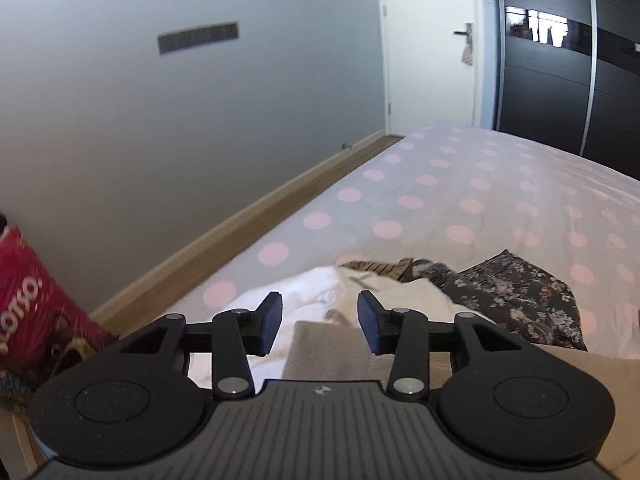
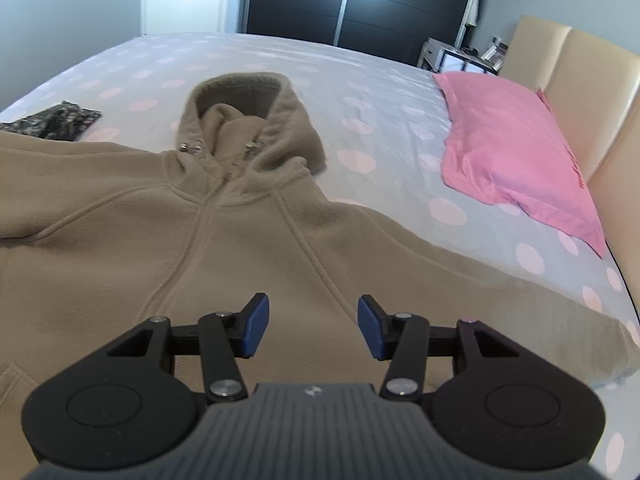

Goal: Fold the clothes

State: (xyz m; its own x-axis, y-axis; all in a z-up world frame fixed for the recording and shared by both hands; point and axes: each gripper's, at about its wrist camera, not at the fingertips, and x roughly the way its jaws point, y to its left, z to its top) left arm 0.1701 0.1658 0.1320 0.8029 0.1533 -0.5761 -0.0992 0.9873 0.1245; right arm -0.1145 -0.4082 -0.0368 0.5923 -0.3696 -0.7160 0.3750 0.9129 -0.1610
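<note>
A beige fleece hoodie (image 2: 168,240) lies flat and face up on the dotted bed, hood toward the far side, zipper closed. My right gripper (image 2: 312,326) hovers open above its chest with nothing between the blue pads. In the left wrist view an edge of the same beige hoodie (image 1: 332,352) shows just below my left gripper (image 1: 319,322). That gripper is open and holds nothing. Beyond it lie a white garment (image 1: 304,292) and a dark floral garment (image 1: 516,296).
The bed (image 2: 360,80) has a grey cover with pink dots. A pink pillow (image 2: 508,152) rests by the cream headboard (image 2: 588,92). A red printed bag (image 1: 36,312) stands at the left bedside. A wooden bed edge (image 1: 240,224), a white door (image 1: 432,48) and a dark wardrobe (image 2: 360,4) are behind.
</note>
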